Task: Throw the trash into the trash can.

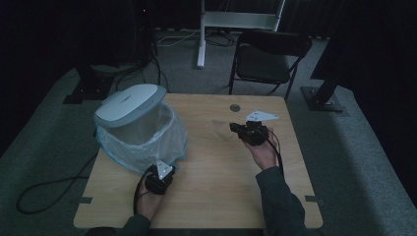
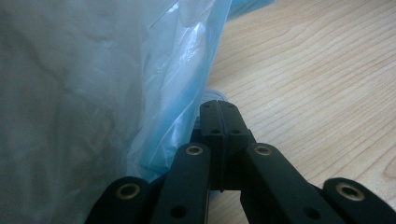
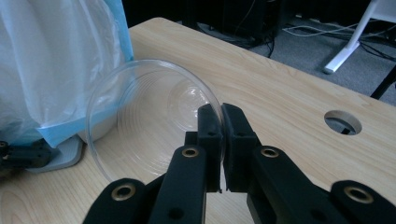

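Clear cup being held beside the lined bin

The left gripper (image 1: 160,178) is resting against the bin's blue liner (image 2: 177,70), its fingers (image 2: 218,122) pressed together on a fold of it. Right of the bin (image 1: 135,115), the right gripper (image 3: 222,122) is pinching the clear plastic cup's (image 3: 149,121) rim above the table (image 3: 280,93).

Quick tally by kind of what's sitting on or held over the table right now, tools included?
Bins with a blue liner bag: 1 (bin)
Clear plastic cups: 1 (cup, pinched at its rim by the right tool)
Hand-held tools: 2 (right tool, left tool)
Total: 4
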Available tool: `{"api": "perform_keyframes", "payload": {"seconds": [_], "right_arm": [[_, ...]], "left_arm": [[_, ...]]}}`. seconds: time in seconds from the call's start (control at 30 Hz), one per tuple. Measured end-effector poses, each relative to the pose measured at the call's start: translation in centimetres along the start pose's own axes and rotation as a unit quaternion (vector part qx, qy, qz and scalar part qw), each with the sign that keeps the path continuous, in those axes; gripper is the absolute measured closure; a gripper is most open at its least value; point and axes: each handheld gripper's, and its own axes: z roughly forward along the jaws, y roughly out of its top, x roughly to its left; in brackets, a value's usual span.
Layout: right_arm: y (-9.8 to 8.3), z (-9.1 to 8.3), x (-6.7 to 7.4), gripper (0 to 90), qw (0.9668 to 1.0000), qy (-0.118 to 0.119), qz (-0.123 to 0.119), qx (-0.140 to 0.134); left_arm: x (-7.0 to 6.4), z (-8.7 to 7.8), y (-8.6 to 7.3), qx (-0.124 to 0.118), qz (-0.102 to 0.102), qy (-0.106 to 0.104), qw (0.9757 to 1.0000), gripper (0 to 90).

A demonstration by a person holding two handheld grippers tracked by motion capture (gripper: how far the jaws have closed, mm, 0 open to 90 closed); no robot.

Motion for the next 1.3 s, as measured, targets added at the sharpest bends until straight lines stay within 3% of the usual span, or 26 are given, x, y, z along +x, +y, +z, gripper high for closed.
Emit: {"api": "perform_keyframes", "payload": {"seconds": [0.27, 0.33, 0.67, 0.77, 1.3], "right_arm": [[1.5, -0.8, 0.8, 87.0, 0.9996, 0.011, -0.015, -0.021], [1.8, -1.0, 1.0, 87.0, 0.9994, 0.015, -0.020, -0.025], [3.5, -1.6, 2.1, 87.1, 0.9977, 0.032, -0.035, -0.048], [4.3, -1.8, 2.5, 87.1, 0.9960, 0.047, -0.039, -0.066], [7.2, -2.0, 4.2, 87.1, 0.9903, 0.078, -0.059, -0.098]], "left_arm": [[0.1, 0.0, 0.0, 0.001, 0.006, 0.000, 1.0000, 90.0], [-0.1, 0.0, 0.0, -0.003, -0.005, 0.001, 1.0000, 90.0], [-0.1, 0.0, 0.0, -0.002, -0.007, 0.001, 1.0000, 90.0], [0.0, 0.0, 0.0, 0.001, -0.001, 0.001, 1.0000, 90.0], [0.0, 0.0, 0.0, -0.001, 0.000, 0.001, 1.0000, 90.0]]}}
